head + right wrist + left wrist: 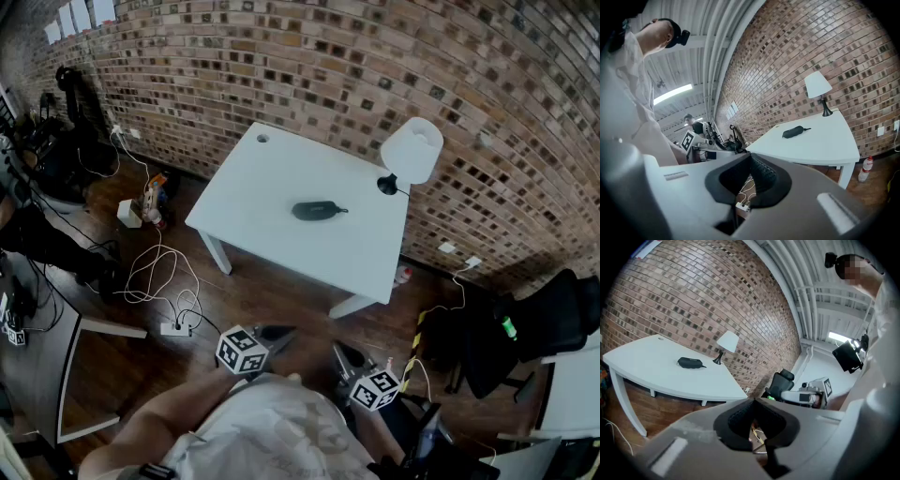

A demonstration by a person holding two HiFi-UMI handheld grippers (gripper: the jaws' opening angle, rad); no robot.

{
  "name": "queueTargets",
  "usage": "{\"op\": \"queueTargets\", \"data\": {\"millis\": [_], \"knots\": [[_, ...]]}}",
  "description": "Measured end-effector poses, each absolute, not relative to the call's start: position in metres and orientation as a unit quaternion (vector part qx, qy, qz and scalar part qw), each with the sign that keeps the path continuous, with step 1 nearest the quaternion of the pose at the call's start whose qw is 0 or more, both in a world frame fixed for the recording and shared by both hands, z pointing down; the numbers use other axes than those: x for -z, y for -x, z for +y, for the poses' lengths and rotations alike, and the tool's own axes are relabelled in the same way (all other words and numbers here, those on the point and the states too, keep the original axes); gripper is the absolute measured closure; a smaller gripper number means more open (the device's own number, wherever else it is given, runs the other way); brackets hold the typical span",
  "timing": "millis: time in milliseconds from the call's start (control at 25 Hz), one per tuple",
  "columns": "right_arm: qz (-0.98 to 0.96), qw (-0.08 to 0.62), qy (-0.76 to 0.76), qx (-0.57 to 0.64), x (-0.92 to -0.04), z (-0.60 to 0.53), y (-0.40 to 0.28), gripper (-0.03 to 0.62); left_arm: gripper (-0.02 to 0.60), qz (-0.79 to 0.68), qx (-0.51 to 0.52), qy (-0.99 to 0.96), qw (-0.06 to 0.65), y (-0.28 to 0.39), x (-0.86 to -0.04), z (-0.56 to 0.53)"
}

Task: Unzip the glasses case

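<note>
The dark oval glasses case (pixel 317 210) lies zipped near the middle of the white table (pixel 272 173), its pull tab pointing right. It also shows small and distant as the case (pixel 691 363) in the left gripper view and the case (pixel 793 132) in the right gripper view. Both grippers hang close to my body, well short of the table. My left gripper (pixel 279 334) is shut with nothing in it, and the jaws of this gripper (pixel 754 427) meet. My right gripper (pixel 341 355) is shut and empty too, and in its own view that gripper (pixel 749 185) has its pads together.
A white lamp (pixel 411 150) stands at the table's far right corner by the brick wall. White cables and a power strip (pixel 175 328) lie on the wooden floor left of the table. A bottle (pixel 403 275) sits by a table leg. A black chair (pixel 553 323) is at right, a grey desk (pixel 37 361) at left.
</note>
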State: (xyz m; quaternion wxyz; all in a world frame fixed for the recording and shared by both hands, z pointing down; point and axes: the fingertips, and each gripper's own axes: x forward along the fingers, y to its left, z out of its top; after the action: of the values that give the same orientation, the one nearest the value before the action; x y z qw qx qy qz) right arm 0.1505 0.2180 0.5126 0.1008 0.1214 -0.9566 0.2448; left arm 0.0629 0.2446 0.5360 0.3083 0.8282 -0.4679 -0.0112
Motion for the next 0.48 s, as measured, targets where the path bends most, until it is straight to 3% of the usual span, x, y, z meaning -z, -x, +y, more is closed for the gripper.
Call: {"op": "queueTargets", "data": {"millis": [480], "knots": [[-0.958,0.116,-0.114,-0.236,-0.515,0.209,-0.076,0.586,0.578,-0.497,0.06,-0.809,0.307,0.026,-0.539,0.262]]}}
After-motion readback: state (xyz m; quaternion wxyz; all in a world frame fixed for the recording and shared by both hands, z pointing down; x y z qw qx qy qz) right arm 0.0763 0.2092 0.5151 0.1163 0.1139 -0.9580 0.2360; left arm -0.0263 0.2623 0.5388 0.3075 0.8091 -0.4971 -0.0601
